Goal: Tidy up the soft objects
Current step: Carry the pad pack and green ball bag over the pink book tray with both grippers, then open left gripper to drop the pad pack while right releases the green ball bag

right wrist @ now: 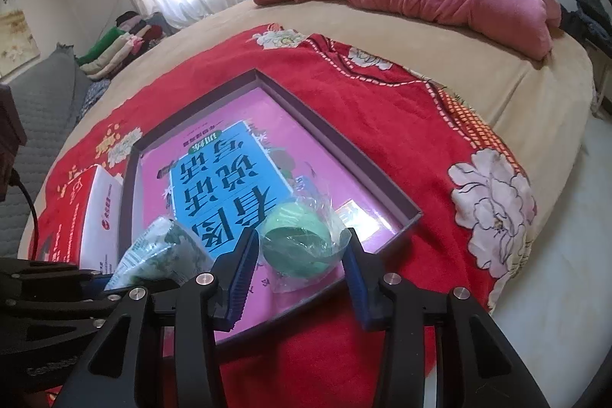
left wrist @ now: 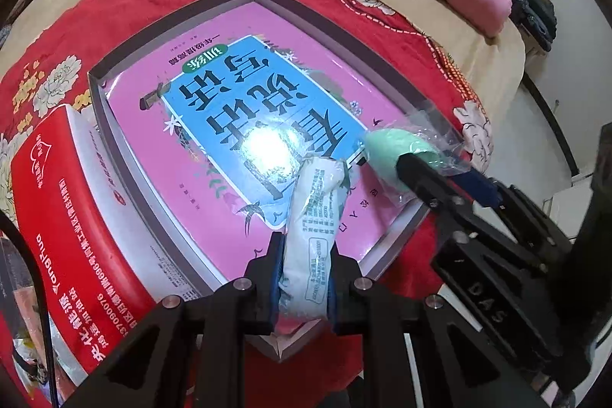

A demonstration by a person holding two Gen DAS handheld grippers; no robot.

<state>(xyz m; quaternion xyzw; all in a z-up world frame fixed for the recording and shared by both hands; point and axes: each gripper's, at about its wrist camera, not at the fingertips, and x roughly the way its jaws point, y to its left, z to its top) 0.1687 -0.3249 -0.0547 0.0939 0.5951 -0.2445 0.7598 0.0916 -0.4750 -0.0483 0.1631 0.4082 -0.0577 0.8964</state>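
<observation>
Left claw [left wrist: 304, 278] clamped on white packet [left wrist: 315, 213], right claw [right wrist: 298, 255] gripping bagged green ball [right wrist: 296, 245], both over tray [right wrist: 329, 136]

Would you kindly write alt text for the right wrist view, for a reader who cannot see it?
The right gripper holds a green ball in clear wrap over the near edge of a shallow box with a pink and blue book inside. The box sits on a red flowered blanket on a bed; at left, the left gripper holds a white packet.

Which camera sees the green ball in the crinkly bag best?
The right wrist view: the green ball sits close and whole between the fingers. The left wrist view shows it off to the side, partly hidden.
</observation>
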